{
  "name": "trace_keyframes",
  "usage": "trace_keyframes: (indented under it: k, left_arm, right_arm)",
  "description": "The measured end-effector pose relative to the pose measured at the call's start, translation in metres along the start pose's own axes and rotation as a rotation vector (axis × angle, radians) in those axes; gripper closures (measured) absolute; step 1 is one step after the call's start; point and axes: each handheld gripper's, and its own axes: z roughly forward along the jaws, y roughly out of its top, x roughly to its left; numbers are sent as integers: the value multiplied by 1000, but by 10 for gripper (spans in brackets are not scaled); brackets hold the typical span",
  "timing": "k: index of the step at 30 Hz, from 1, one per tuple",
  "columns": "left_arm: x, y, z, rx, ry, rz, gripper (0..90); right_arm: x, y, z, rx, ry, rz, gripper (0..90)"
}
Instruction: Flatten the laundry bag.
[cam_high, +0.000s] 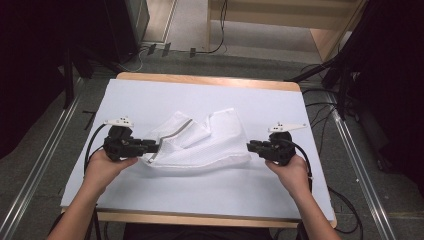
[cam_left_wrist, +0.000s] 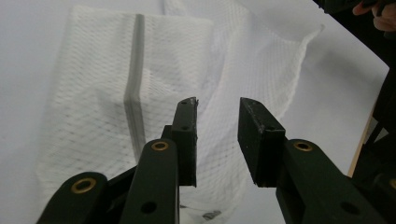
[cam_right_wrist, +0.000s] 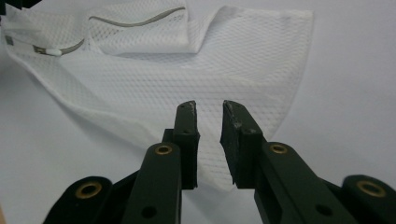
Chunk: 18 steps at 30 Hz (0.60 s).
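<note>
Mesh bag (cam_high: 200, 142) lies loosely folded, unsmoothed; left gripper (cam_high: 152, 146) at 9 o'clock and right gripper (cam_high: 252, 146) at 3 o'clock, jaws spread, pinching nothing.

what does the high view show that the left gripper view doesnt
High view alone: both forearms, the wooden table edge, the floor with cables, and the right hand-held gripper at the mesh bag's right edge.

Left gripper view alone: a close look between the left hand-held gripper's black jaws, standing apart with nothing pinched, and the bag's netting weave.

Both: the white mesh bag lying folded on the white table cover, with its grey zipper.
</note>
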Motion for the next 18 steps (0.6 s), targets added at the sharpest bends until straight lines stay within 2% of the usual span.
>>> trace_keyframes:
  k: [2, 5, 10, 16, 18]
  left_arm:
    - [5, 6, -1, 5, -1, -9, 679]
    - [13, 15, -2, 19, 26, -11, 664]
    - [31, 30, -4, 1, 31, -23, 657]
    - [60, 36, 14, 31, 46, -45, 659]
    - [68, 37, 20, 39, 44, -64, 659]
  right_arm:
    - [-3, 4, 2, -2, -7, 0, 772]
    - [-7, 9, 8, 2, -13, -4, 763]
    - [-14, 17, 22, 17, -19, -6, 748]
    - [-28, 25, 40, 39, -36, 3, 741]
    - [-31, 26, 45, 45, -43, 14, 736]
